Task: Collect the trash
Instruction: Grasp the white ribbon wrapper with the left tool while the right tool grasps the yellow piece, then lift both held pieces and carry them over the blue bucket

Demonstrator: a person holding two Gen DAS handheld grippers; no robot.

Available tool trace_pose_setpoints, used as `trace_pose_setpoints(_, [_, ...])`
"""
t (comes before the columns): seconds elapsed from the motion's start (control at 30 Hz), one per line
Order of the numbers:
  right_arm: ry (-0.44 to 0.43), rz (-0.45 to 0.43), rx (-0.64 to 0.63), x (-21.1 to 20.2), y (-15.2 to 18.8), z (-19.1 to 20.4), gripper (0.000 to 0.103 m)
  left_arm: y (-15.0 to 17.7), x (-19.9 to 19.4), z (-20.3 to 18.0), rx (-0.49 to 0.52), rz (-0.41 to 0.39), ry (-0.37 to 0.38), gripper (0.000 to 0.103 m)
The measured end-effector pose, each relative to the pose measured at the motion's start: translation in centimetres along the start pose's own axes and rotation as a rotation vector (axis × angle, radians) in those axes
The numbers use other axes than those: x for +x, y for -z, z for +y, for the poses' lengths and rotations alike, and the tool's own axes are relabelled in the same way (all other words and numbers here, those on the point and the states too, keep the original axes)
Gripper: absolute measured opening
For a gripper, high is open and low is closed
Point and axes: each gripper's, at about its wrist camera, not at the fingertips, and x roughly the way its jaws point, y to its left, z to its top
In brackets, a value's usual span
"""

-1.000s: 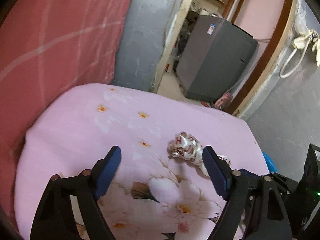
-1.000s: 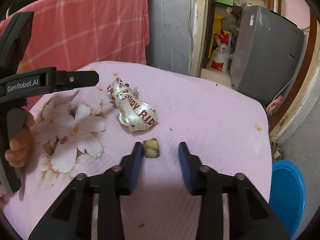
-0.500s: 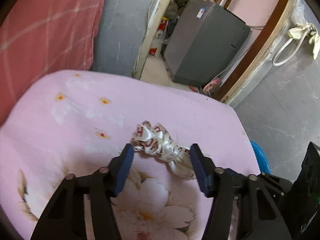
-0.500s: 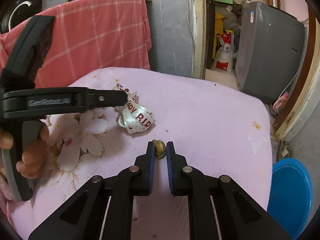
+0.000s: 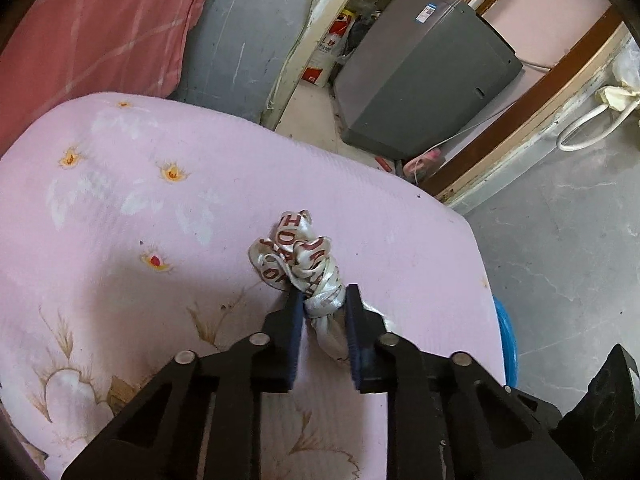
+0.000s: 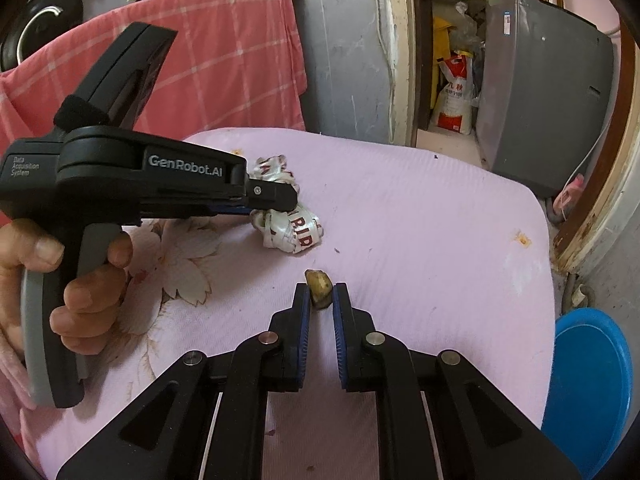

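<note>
A crumpled white ribbon with red letters (image 5: 300, 260) lies on the pink flowered table cover (image 5: 120, 208). My left gripper (image 5: 322, 300) is shut on its near end. In the right wrist view the ribbon (image 6: 290, 232) shows partly behind the left gripper's black body (image 6: 160, 184). A small yellowish scrap (image 6: 319, 288) sits between the fingertips of my right gripper (image 6: 320, 294), which is shut on it, low over the cover (image 6: 440, 240).
A blue bin (image 6: 588, 388) stands on the floor right of the table; its rim shows in the left wrist view (image 5: 506, 344). A red checked cloth (image 6: 200, 60) hangs behind. A grey appliance (image 6: 540, 92) stands beyond an open doorway.
My left gripper moved forward over the ribbon and closed on it. My right gripper closed on the yellowish scrap and holds it.
</note>
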Motion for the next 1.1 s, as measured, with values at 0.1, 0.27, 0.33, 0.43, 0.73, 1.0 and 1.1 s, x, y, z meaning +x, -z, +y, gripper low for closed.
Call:
trace_pose_setpoints(0.1, [-0.002,0.009,0.001,0.3,-0.2,-0.1,0.011,0.3,-0.6,0.3,0.023,-0.006,0.001,0.011])
trace_pose_setpoints(0.27, [-0.005,0.032,0.015,1.0,-0.9,-0.2,0.013,1.4,-1.5,0.7,0.053,-0.029,-0.035,0.010])
trace_pose_setpoints(0.33, [-0.004,0.035,0.020,1.2,-1.2,-0.3,0.013,2.0,-1.9,0.7,0.058,-0.037,-0.038,0.010])
trace_pose_setpoints(0.43, [-0.003,0.031,0.022,1.3,-1.3,-0.3,0.013,2.9,-2.5,0.5,0.083,-0.058,-0.057,0.010])
trace_pose_setpoints(0.73, [0.000,-0.136,0.040,-2.2,-0.3,-0.6,0.012,5.8,-5.2,-1.9,0.186,-0.194,-0.079,0.010])
trace_pose_setpoints(1.0, [0.099,-0.448,0.046,-10.4,0.9,-1.4,0.012,7.6,-8.8,-6.4,0.281,-0.398,-0.061,0.010])
trace_pose_setpoints(1.1, [0.159,-0.542,0.052,-13.4,1.4,-1.9,0.012,8.5,-10.1,-8.9,0.319,-0.472,-0.043,0.010])
